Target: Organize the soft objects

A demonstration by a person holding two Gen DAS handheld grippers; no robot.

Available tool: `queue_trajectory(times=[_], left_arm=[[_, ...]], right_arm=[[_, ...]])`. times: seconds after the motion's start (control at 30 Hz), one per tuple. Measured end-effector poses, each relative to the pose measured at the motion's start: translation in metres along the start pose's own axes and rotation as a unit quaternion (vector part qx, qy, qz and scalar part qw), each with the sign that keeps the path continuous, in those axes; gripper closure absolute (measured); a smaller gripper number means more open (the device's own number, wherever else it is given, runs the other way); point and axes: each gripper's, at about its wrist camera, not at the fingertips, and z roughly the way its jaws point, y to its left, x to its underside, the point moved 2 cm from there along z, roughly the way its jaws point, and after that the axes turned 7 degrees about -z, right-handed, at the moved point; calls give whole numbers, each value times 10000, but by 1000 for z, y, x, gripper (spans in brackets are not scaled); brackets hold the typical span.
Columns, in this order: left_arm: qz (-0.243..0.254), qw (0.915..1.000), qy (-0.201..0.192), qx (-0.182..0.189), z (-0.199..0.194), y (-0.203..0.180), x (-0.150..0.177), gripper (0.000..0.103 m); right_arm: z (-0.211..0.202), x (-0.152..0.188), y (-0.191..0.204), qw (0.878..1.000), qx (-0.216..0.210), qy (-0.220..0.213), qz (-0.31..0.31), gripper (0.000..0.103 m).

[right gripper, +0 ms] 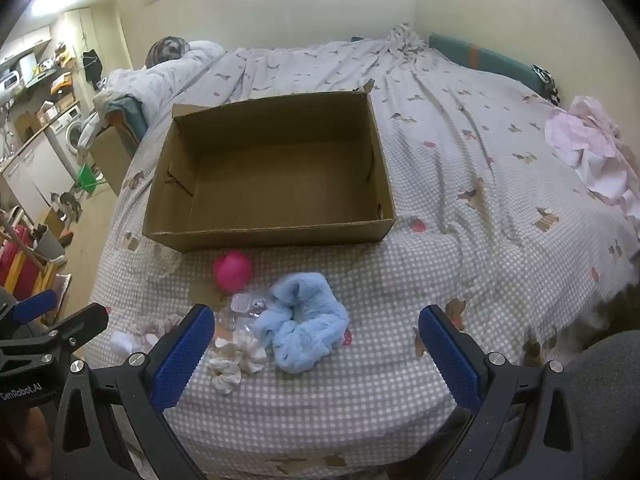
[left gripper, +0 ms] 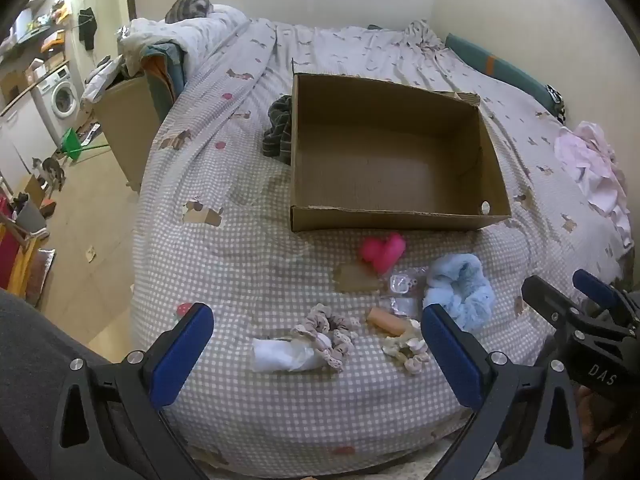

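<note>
Hovering over a bed, the left gripper (left gripper: 316,344) and right gripper (right gripper: 316,344) gape wide, holding nothing. Nothing sorted yet — the cardboard box (right gripper: 224,236) sits empty, while the blue scrunchie (right gripper: 306,330), pink toy (right gripper: 232,270) and smaller scrunchies (left gripper: 330,332) lie before it.

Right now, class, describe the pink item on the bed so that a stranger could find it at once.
Start at the open cardboard box on the checked bedspread. Just in front of its near wall lies the pink plush heart. It is the only bright pink piece; the fluffy blue scrunchie and cream scrunchie lie nearer the camera.
</note>
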Motion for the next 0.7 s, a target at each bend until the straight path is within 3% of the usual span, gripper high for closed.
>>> queue_trajectory(times=[0.7], left_arm=[[-47, 10000, -8, 24, -2, 2, -2, 0]], right_arm=[[-1, 1, 0, 10000, 29, -24, 9, 0]])
